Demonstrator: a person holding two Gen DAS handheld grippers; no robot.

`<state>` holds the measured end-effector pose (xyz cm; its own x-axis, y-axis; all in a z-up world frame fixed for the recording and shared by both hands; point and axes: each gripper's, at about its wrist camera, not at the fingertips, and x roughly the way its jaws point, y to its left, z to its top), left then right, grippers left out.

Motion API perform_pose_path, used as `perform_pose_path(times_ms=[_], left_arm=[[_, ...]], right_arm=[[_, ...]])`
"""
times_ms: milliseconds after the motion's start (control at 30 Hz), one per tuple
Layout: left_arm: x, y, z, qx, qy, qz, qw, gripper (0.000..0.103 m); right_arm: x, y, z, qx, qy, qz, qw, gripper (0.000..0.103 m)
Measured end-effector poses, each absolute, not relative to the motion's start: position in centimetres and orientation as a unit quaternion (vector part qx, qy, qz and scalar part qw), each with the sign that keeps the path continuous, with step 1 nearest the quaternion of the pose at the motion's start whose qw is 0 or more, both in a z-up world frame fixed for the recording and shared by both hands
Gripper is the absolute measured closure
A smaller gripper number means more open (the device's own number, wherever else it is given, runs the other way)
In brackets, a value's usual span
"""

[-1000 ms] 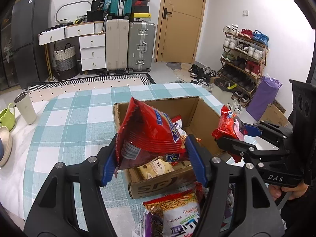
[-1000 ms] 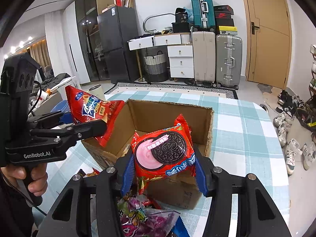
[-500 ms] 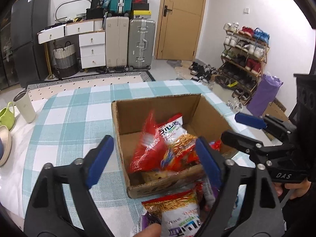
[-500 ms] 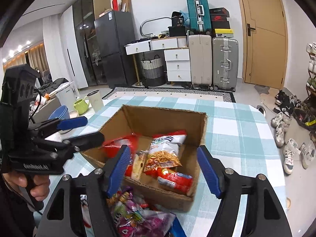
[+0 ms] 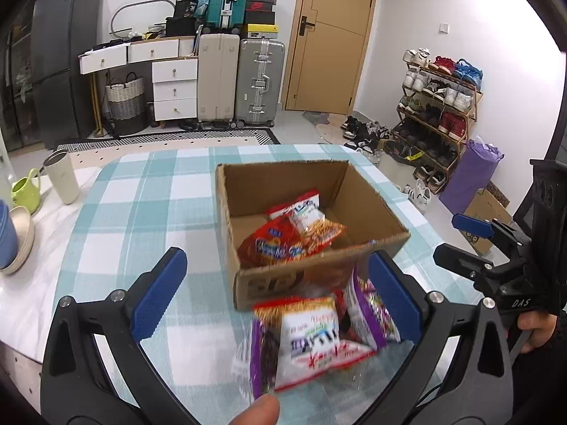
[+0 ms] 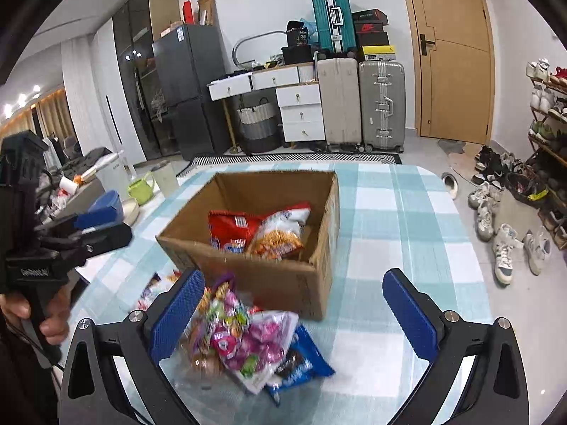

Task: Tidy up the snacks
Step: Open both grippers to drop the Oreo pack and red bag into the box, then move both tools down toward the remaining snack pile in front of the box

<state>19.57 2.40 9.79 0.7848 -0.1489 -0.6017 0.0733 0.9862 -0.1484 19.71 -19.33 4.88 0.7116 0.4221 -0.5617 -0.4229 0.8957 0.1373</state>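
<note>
1. Now, my left gripper (image 5: 276, 295) has its jaws opening wide; its blue pads (image 5: 157, 294) press on nothing, though loose snack packets (image 5: 315, 336) lie on the table below the gap.
2. My right gripper (image 6: 294, 315) is likewise opening wide and grips nothing; a heap of bright candy bags (image 6: 241, 340) and a blue packet (image 6: 301, 361) lie on the cloth below it, toward its left pad.
3. Between and beyond both grippers I see the cardboard box (image 5: 312, 279) standing open on the checked tablecloth (image 5: 141, 205).
4. Inside the box lie a red packet (image 5: 273, 244) and an orange-and-white packet (image 5: 312, 219), overlapping.
5. At the table's left edge stand a beige cup (image 5: 63, 177) and a green watering can (image 5: 24, 193).
6. A person's hand (image 6: 46, 318) holds the left gripper's handle.
</note>
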Motion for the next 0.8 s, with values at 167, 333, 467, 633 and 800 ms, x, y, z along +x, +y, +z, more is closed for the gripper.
perform_pose_path(times_ms=[167,333,467,633,800], left_arm=[[16.9,2.8,9.9,-0.06,0.326,-0.056,0.942,0.001],[15.0,2.7,9.6,-0.054,0.331,-0.055,0.94,0.001],[14.3,2.8,9.4,-0.059,0.336,-0.058,0.938,0.001],[14.1,2.9,8.8,-0.065,0.344,-0.055,0.935,0.001],[14.1,3.2,8.1,-0.072,0.351,-0.051,0.932,0.001]], right_arm=[[18.3,-19.7,3.9,0.002,0.318,0.219,0.923,0.001],[17.3,-19.5,3.2,0.009,0.329,0.218,0.919,0.001],[17.0,-18.9,3.2,0.013,0.334,0.225,0.915,0.001],[16.7,-18.1,2.9,0.002,0.341,0.225,0.913,0.001],[17.4,-17.7,2.5,-0.003,0.349,0.231,0.908,0.001]])
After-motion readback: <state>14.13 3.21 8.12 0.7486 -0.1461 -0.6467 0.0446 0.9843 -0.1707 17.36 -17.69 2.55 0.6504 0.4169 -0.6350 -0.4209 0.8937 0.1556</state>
